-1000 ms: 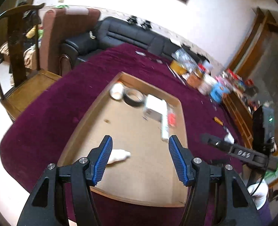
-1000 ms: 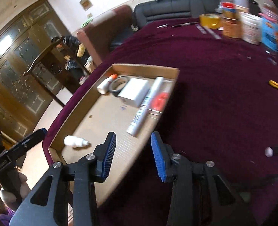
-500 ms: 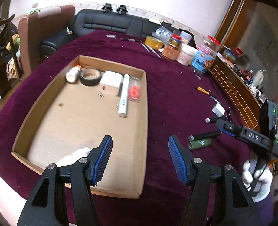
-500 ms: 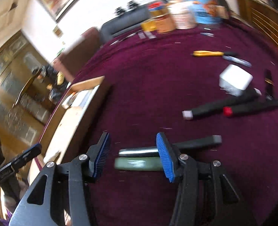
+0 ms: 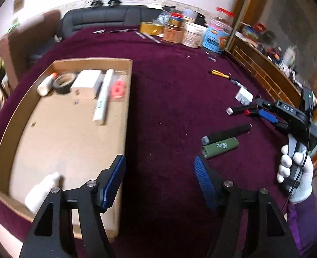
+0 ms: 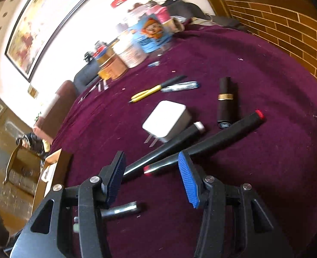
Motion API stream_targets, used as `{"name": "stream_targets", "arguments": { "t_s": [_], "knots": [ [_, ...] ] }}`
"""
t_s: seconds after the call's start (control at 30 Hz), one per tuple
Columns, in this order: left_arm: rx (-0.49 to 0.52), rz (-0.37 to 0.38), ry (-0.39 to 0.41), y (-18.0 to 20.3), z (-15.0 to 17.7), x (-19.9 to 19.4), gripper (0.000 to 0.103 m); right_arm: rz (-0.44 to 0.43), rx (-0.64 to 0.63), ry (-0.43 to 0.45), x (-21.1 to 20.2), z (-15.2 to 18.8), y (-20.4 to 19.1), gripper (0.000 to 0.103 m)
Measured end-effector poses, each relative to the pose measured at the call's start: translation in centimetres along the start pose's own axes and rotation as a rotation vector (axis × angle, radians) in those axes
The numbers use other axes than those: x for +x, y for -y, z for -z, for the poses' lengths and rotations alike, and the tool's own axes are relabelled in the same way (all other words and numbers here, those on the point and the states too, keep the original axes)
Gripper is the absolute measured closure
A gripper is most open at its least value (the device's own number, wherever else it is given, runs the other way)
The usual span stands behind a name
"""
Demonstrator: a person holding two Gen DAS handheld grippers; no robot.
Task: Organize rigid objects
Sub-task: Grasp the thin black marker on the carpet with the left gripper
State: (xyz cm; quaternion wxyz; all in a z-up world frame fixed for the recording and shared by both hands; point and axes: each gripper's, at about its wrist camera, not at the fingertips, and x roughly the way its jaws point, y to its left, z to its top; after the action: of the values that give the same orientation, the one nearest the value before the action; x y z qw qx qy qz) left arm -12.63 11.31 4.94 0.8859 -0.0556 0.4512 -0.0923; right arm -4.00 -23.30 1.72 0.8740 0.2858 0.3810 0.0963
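A cardboard tray [image 5: 127,99] lies on the purple tablecloth and holds a glue bottle, tape roll [image 5: 64,83], white box [image 5: 87,83], white tube [image 5: 103,99], red item and a small white bottle [image 5: 42,190]. My left gripper [image 5: 159,179] is open and empty over the tray's right edge. Right of it lie a green lighter [image 5: 220,147] and a black marker [image 5: 227,133]. My right gripper [image 6: 150,176] is open, low over two black markers [image 6: 218,138]; it also shows in the left wrist view [image 5: 268,112]. A white charger [image 6: 167,120] lies just beyond.
A black lipstick tube [image 6: 225,101], a yellow pen [image 6: 146,92] and a blue pen [image 6: 179,86] lie farther out. Jars and tins [image 5: 192,34] stand at the table's far edge. A wooden cabinet [image 6: 287,32] runs along the right. A sofa and chair stand behind.
Both grippers have swung right, away from the tray. The right gripper moved from the green lighter to the two black markers. Both stay open.
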Motion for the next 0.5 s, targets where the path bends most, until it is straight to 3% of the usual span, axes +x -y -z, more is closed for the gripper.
{"name": "stream_targets", "arguments": {
  "t_s": [0.4, 0.5],
  "knots": [
    [0.038, 0.087, -0.068, 4.0, -1.0, 2.7, 0.042, -0.047, 0.023, -0.013, -0.1, 0.2, 0.6, 0.054],
    [0.07, 0.071, -0.056, 4.6, -0.9, 2.7, 0.042, -0.053, 0.017, -0.01, 0.0, 0.2, 0.5, 0.054]
  ]
}}
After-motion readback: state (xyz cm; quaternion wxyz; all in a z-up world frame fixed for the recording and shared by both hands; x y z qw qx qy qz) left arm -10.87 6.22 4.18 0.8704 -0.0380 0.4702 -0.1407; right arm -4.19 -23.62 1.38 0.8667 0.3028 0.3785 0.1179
